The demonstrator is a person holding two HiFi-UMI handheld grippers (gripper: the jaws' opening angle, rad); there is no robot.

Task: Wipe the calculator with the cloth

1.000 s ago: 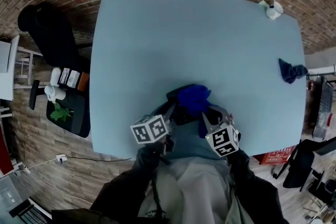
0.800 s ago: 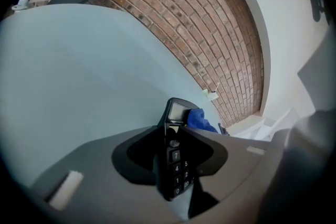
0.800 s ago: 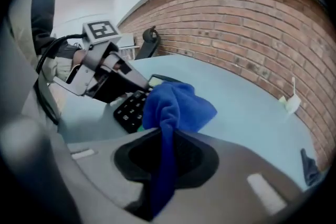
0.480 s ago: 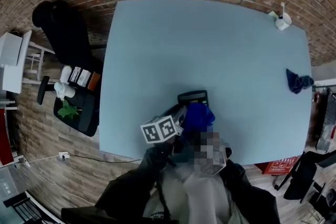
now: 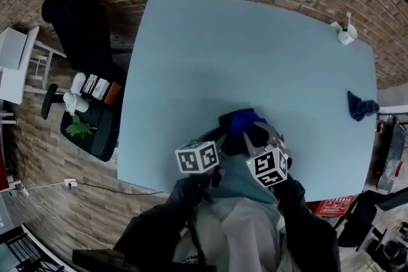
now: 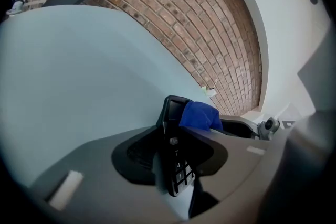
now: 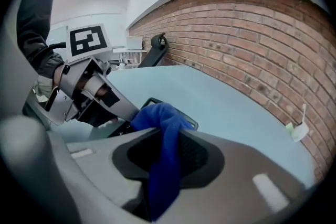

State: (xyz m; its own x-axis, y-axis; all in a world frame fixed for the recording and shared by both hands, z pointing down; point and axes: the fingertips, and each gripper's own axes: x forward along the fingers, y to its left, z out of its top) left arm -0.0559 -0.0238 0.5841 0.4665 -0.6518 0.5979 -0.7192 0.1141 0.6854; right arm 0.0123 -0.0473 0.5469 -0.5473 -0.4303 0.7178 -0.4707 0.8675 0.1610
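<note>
My left gripper [image 5: 220, 141] is shut on the near end of a black calculator [image 6: 176, 136], which it holds tilted above the near edge of the pale blue table [image 5: 255, 54]. The keys show between its jaws [image 6: 170, 165]. A blue cloth [image 7: 164, 131] hangs between the jaws of my right gripper [image 7: 165, 165], which are opening; the cloth is still pinched there. Its bunched end lies on the calculator's [image 7: 185, 121] far half, near the display. In the head view the cloth [image 5: 245, 121] covers most of the calculator [image 5: 227, 121], with the right gripper [image 5: 253, 137] just behind it.
A second dark blue cloth [image 5: 361, 105] lies at the table's right edge. A small white object [image 5: 346, 34] stands at the far right corner. Left of the table are a black chair [image 5: 76, 35] and a seat with bottles and a plant [image 5: 80, 129]. A brick wall runs behind.
The right gripper drew the cloth back toward the person, then pushed it forward over the calculator again. The left gripper kept the calculator still.
</note>
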